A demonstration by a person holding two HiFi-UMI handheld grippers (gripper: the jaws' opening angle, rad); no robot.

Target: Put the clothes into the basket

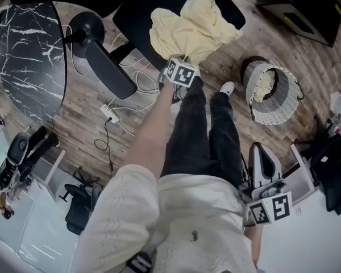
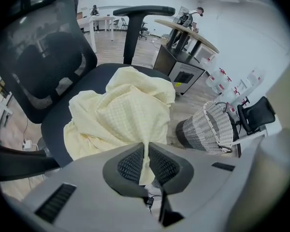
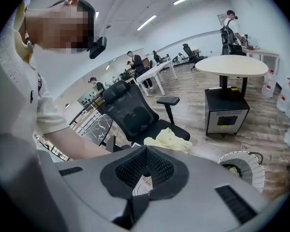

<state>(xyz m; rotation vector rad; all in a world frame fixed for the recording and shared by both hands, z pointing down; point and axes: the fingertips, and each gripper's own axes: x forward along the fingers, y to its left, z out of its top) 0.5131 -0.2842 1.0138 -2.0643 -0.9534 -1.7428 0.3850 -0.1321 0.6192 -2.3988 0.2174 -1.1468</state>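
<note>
A pale yellow garment [image 1: 193,27] [image 2: 125,115] [image 3: 169,140] lies heaped on the seat of a black office chair [image 1: 136,10] [image 2: 63,57]. My left gripper [image 1: 184,60] [image 2: 146,146] is shut on a pinched fold at the garment's near edge, right at the seat's front. The white wicker basket [image 1: 278,110] [image 2: 208,127] [image 3: 244,166] stands on the wooden floor to the right of the chair, with a pale cloth [image 1: 265,85] inside it. My right gripper [image 1: 257,148] [image 3: 145,151] hangs beside the person's hip, its jaws together with nothing between them.
The chair's armrest [image 1: 108,67] juts out left of the seat. A power strip with cables [image 1: 109,111] lies on the floor below it. A dark marble table [image 1: 28,50] stands at the left, and a black cabinet [image 1: 304,10] [image 2: 181,74] behind the basket. The person's shoe [image 1: 227,87] is near the basket.
</note>
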